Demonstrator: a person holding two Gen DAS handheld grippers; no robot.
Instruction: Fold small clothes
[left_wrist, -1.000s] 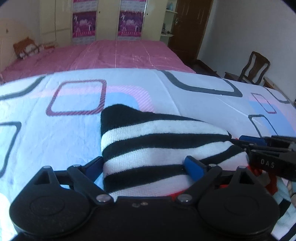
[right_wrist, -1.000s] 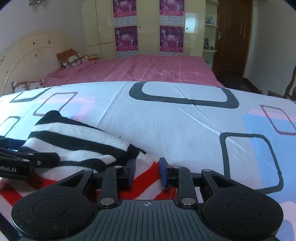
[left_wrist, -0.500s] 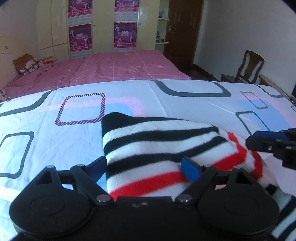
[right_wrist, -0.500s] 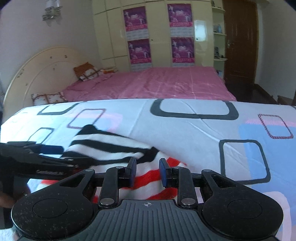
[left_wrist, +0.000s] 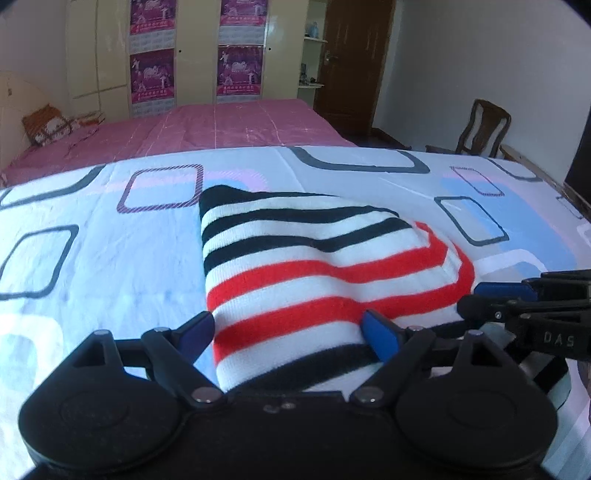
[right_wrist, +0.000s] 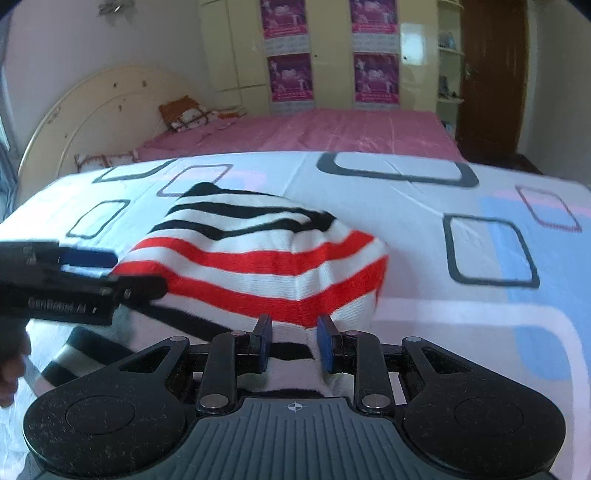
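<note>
A small striped knit garment (left_wrist: 314, 266), white with black and red stripes, lies folded in a mound on the patterned bed sheet (left_wrist: 103, 258); it also shows in the right wrist view (right_wrist: 258, 258). My left gripper (left_wrist: 288, 332) is open, its blue pads either side of the garment's near edge. My right gripper (right_wrist: 293, 343) is open a little, at the garment's near edge with cloth between its fingers. The right gripper also shows in the left wrist view (left_wrist: 517, 295), and the left gripper in the right wrist view (right_wrist: 85, 273).
A second bed with a pink cover (left_wrist: 221, 125) stands behind, with pillows (right_wrist: 184, 114) by a cream headboard (right_wrist: 92, 107). Cupboards with posters (left_wrist: 240, 55) line the far wall. A wooden chair (left_wrist: 480, 129) and a dark door (left_wrist: 351, 62) are to the right.
Both grippers have pulled back toward me and the view has risen. More of the garment's red stripes show. The right gripper's fingers have opened slightly.
</note>
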